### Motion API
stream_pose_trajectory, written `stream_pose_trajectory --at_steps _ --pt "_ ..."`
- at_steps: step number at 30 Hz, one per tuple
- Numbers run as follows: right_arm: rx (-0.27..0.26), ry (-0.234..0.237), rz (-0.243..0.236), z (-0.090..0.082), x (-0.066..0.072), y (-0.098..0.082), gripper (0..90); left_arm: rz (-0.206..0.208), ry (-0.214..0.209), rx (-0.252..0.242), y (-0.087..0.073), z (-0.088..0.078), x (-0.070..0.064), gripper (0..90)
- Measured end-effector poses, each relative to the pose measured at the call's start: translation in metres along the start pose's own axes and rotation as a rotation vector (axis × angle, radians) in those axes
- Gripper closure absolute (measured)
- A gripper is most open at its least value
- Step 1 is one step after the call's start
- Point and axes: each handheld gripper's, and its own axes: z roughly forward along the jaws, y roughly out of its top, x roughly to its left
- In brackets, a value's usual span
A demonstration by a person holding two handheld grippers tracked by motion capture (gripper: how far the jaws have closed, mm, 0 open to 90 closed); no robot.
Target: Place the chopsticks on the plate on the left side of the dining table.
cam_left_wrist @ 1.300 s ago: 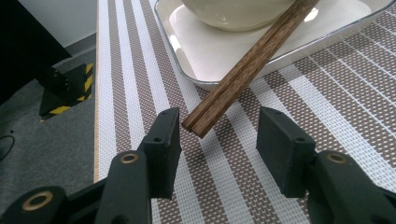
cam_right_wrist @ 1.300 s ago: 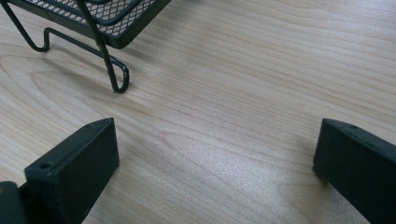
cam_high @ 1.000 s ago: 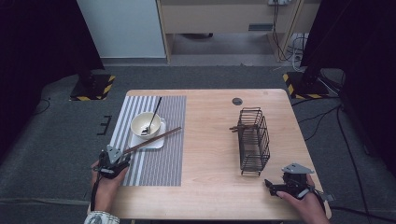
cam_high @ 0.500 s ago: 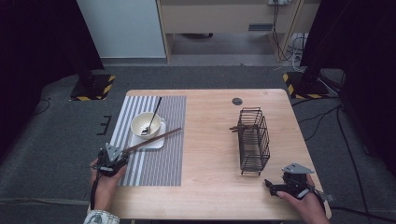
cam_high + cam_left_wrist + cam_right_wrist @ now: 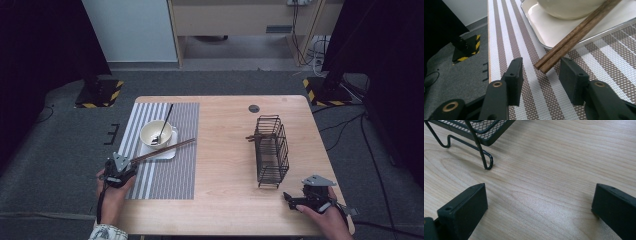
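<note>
Chopsticks (image 5: 574, 32) between left tool (image 5: 541, 75) pads, ungripped; near tips only, likely to pivot or slip off tray (image 5: 544, 30). Right tool (image 5: 539, 212) open, idle at bench's near right corner.

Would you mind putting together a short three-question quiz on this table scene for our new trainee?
1. True or false: the left gripper is clamped tight on the chopsticks.
2. What rests inside the bowl? A) a spoon B) a fork C) a knife
3. Which thing stands nearest the right gripper?

Key
1. False: the near ends of the chopsticks lie between the open jaws, with a gap on each side; their far part rests on the white tray.
2. A, the spoon, with its dark handle sticking out over the rim.
3. The black wire basket, on the bare wooden table.
</note>
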Motion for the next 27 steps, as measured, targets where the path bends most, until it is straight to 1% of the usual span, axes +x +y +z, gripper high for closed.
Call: stream_pose_trajectory --at_steps 3,11,21,25,27 --pt "0.0 0.0 0.0 0.0 0.0 0.0 0.2 -0.008 0.001 -0.005 0.0001 -0.0003 0.0006 53.2" --pt "0.0 0.0 0.0 0.0 0.0 0.0 0.2 -0.013 0.0 -0.007 -0.001 0.0002 0.0029 52.8" --pt "0.0 0.0 0.0 0.0 0.0 0.0 0.2 0.0 0.012 -0.003 0.0011 0.0027 0.0033 52.5" --pt "0.0 0.0 0.0 0.0 0.0 0.0 0.2 -0.003 0.009 -0.006 0.0017 0.0031 0.0037 52.8" --pt "0.0 0.0 0.0 0.0 0.0 0.0 0.2 0.003 0.001 -0.01 0.0015 0.0022 0.0035 53.0"
